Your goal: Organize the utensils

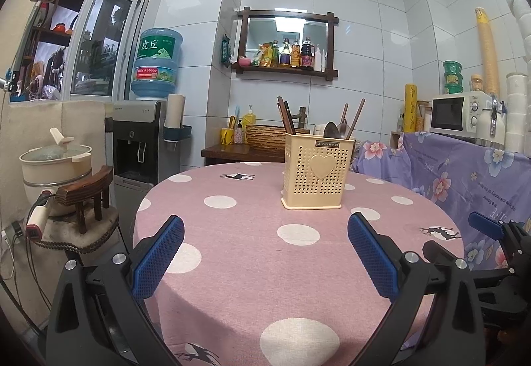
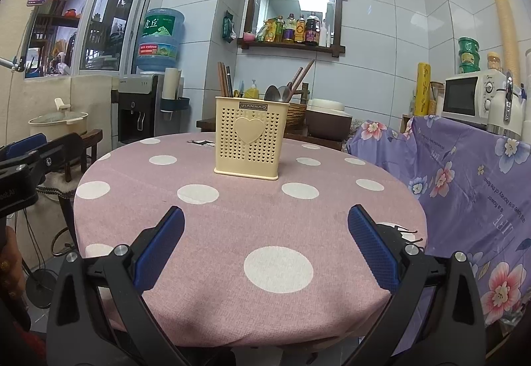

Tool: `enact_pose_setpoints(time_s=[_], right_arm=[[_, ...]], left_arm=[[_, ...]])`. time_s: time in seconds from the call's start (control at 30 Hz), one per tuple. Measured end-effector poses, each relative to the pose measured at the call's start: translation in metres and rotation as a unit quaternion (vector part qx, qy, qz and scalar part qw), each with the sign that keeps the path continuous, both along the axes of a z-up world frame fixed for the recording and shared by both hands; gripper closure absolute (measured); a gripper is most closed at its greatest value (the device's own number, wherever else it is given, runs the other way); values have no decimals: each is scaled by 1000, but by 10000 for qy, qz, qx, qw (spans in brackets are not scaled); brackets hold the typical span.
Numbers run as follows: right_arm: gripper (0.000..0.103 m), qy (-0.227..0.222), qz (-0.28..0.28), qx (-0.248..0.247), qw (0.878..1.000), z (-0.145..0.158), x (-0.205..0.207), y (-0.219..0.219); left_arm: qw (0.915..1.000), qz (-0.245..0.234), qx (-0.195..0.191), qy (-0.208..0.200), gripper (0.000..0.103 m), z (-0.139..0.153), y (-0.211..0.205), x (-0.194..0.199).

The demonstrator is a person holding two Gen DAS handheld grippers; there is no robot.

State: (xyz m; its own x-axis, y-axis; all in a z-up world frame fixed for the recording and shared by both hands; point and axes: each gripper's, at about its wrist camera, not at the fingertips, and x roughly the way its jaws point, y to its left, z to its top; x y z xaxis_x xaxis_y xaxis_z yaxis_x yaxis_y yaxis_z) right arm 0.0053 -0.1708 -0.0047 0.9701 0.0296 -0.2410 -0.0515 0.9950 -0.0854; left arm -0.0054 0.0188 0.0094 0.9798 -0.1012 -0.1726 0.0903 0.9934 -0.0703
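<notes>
Cream perforated utensil holder (image 1: 313,171), heart-embossed, upright on the worktop (image 1: 239,233) at 12 o'clock, holding chopsticks (image 1: 286,115) and spoons (image 1: 336,129); left tool (image 1: 265,250) and right tool (image 2: 265,246) both released.

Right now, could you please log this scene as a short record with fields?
surface: round table, pink dotted cloth
holder: cream caddy, upright, near the table's far side
contents: chopsticks on its left, spoons on its right
left gripper: jaws open, empty
right gripper: jaws open, empty
loose utensils on table: none visible
</notes>
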Motion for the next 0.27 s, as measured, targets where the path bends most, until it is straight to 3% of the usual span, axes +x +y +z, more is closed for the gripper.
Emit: enact_pose_setpoints(time_s=[0.27], right_arm=[[6,40,12,8,10000,-3,1,2]], left_arm=[[10000,26,14,39,5,-1,1,0]])
